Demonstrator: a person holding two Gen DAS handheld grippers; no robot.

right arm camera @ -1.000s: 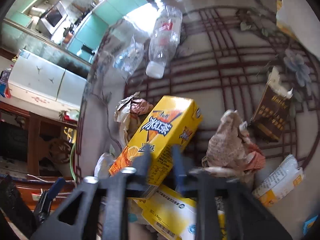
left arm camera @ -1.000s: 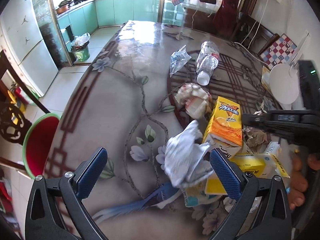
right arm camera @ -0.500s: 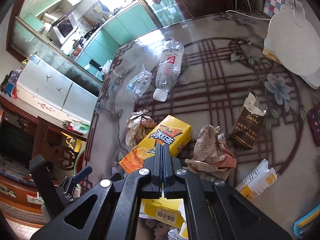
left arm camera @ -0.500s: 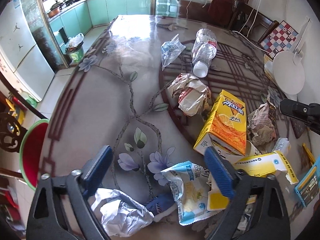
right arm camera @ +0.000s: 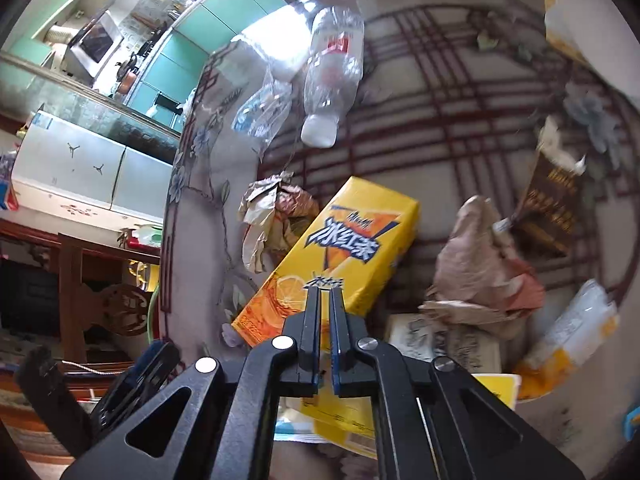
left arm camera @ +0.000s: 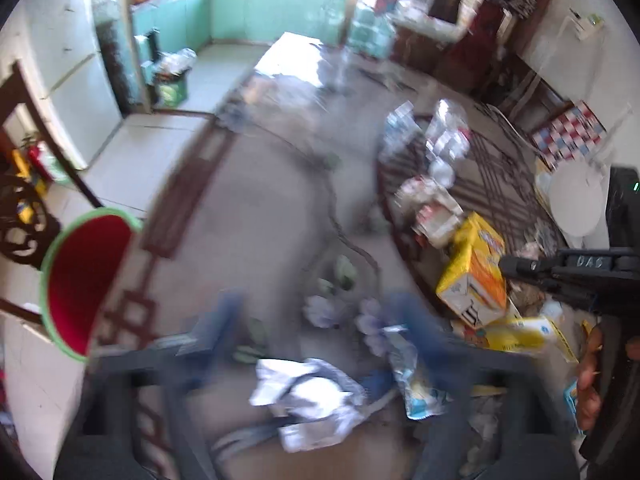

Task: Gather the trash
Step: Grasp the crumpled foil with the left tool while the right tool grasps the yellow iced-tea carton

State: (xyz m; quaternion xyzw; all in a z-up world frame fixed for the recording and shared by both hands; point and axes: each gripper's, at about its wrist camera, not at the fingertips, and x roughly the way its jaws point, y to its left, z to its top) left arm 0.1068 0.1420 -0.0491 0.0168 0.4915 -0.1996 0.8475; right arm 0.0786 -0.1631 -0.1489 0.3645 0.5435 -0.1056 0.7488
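Note:
Trash lies scattered on the patterned table (left arm camera: 280,208). My left gripper (left arm camera: 316,320) is open and blurred, above a crumpled white paper (left arm camera: 308,396) and a snack bag (left arm camera: 416,376). My right gripper (right arm camera: 325,290) has its jaws nearly closed with a thin gap and nothing between them, hovering over a yellow juice carton (right arm camera: 340,248), which also shows in the left wrist view (left arm camera: 476,276). A clear plastic bottle (right arm camera: 332,68), a clear wrapper (right arm camera: 264,108), crumpled brown paper (right arm camera: 276,216) and a crumpled bag (right arm camera: 480,264) lie around the carton.
A red bin with a green rim (left arm camera: 80,280) stands beside the table at the left. A brown packet (right arm camera: 552,204), a yellow-white pouch (right arm camera: 572,332) and a white round object (left arm camera: 576,204) lie on the right. Wooden chairs (right arm camera: 116,304) flank the table.
The left view has swung left and blurred; the red bin is now larger in frame. The right gripper has dropped closer over the juice carton and its jaws have parted a little.

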